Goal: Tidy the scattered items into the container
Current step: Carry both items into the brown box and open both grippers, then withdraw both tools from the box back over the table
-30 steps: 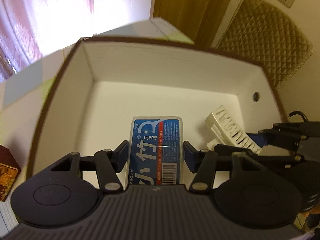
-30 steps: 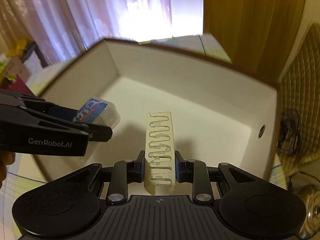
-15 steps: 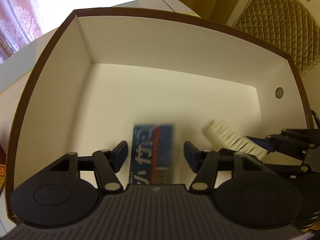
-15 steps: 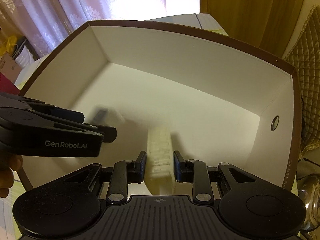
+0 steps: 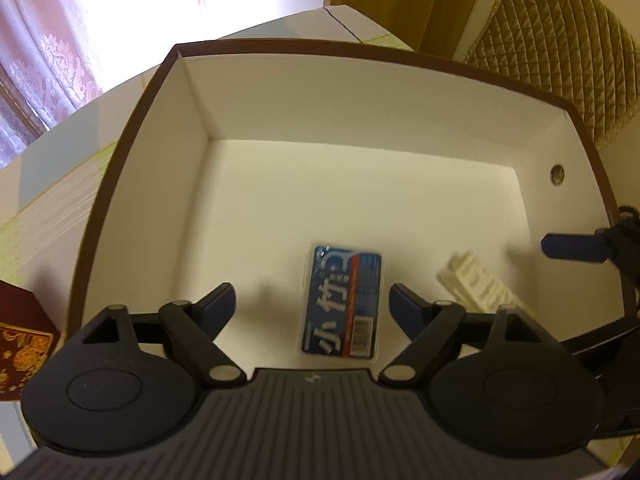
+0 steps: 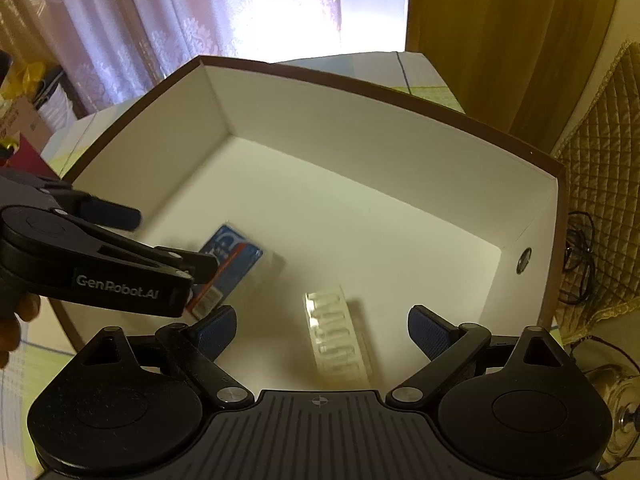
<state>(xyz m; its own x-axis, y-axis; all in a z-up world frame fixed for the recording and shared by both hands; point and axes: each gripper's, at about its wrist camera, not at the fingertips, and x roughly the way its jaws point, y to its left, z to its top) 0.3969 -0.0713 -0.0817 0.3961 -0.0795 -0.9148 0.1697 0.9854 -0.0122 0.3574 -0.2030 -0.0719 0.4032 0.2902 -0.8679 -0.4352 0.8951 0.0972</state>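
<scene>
- The left gripper (image 5: 310, 300) has its blue-padded fingers (image 5: 214, 306) spread wide with nothing between them; the right gripper (image 6: 322, 330) is spread just as wide and holds nothing.
- The blue toothpick box (image 5: 343, 300), a clear-cased flat pack with white characters, a red stripe and a barcode, lies flat on the floor of the white container (image 5: 168, 184).
- Just beside it, apart from it, lies the pale translucent plastic rack (image 6: 338, 338), ribbed with a row of slots.
- The container has white inner walls, a brown rim and a round metal eyelet (image 5: 557, 174) in its right wall.
- A second ago each gripper was clamped on its item above the container floor; now both items rest on the floor, released.
</scene>
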